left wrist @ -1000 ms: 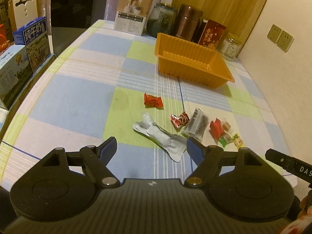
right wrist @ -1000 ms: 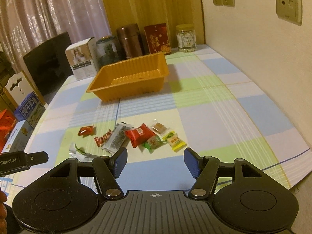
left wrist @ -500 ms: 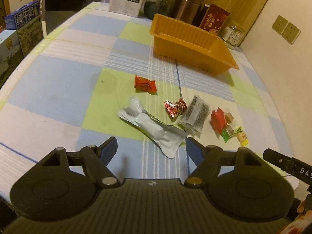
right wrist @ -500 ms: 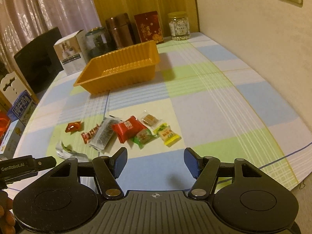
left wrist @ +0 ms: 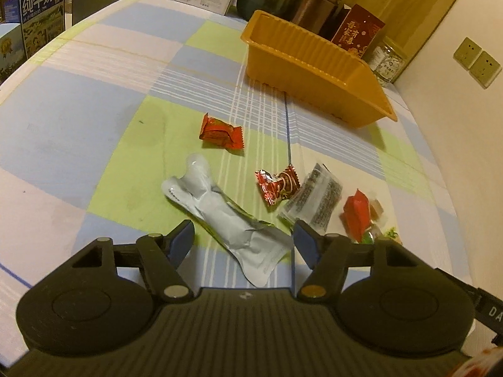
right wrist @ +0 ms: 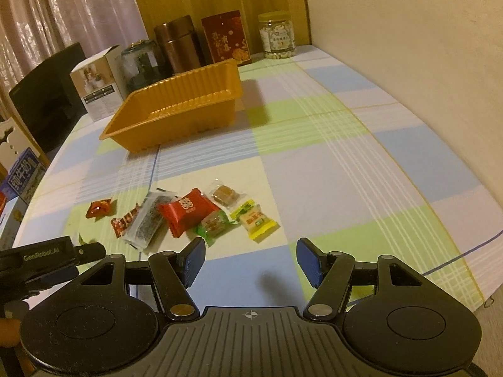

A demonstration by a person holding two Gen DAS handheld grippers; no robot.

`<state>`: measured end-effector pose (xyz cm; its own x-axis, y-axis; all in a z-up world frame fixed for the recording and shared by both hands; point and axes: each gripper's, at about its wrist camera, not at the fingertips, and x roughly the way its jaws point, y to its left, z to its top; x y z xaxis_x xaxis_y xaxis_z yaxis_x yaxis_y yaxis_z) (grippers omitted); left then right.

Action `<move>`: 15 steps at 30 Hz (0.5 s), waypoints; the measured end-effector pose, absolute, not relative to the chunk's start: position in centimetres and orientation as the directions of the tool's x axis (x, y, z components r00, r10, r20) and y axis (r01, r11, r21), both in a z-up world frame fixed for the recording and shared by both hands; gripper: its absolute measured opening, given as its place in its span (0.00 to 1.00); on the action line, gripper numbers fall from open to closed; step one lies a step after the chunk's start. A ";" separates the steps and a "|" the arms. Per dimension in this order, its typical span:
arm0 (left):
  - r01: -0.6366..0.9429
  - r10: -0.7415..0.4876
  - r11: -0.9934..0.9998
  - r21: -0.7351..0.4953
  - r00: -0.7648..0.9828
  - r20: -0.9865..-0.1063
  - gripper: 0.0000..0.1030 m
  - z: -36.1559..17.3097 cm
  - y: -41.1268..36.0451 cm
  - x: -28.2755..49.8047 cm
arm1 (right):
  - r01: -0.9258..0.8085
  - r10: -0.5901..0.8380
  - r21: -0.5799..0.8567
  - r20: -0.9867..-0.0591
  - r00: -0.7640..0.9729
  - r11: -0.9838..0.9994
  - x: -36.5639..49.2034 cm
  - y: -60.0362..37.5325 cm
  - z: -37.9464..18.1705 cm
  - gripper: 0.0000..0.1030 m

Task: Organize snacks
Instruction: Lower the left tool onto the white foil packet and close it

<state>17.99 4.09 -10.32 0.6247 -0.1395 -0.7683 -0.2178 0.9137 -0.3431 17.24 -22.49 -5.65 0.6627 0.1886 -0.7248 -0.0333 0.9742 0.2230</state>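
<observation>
Checked cloth in blue, green and pale squares covers my table [right wrist: 330, 163], which runs to a cream wall with tins, a jar and a carton lined up at the far end. Nothing sits in the orange tray [right wrist: 176, 116] yet, and every snack lies loose on the cloth near me, well apart from it. I judge this the first pick: my left gripper [left wrist: 243, 240] straddles the silver pouch [left wrist: 220, 216], jaws apart and just been closing, pads not yet touching it. Next I need to drop lower and pinch. My right gripper [right wrist: 250, 260] hangs with jaws apart and empty, near the yellow candy [right wrist: 256, 221].
</observation>
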 end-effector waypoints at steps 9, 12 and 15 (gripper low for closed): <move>-0.177 -0.129 0.940 -0.292 0.609 -0.783 0.44 -11.1 3.9 19.4 | -0.029 0.189 0.226 -0.729 0.658 0.974 17.8 -22.3 -6.2 0.62; -0.150 -0.124 0.953 -0.263 0.600 -0.791 0.35 -11.1 4.0 19.8 | -0.026 0.188 0.226 -0.732 0.655 0.974 18.0 -22.3 -6.5 0.62; -0.096 -0.142 0.966 -0.241 0.583 -0.800 0.34 -11.0 4.3 19.9 | -0.026 0.187 0.226 -0.732 0.655 0.974 18.0 -22.3 -6.5 0.62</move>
<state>19.92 4.34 -10.97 0.5833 -0.1416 -0.7998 -0.0962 0.9657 -0.2411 18.05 -22.27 -6.53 0.6552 0.1871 -0.7319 -0.0257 0.9738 0.2259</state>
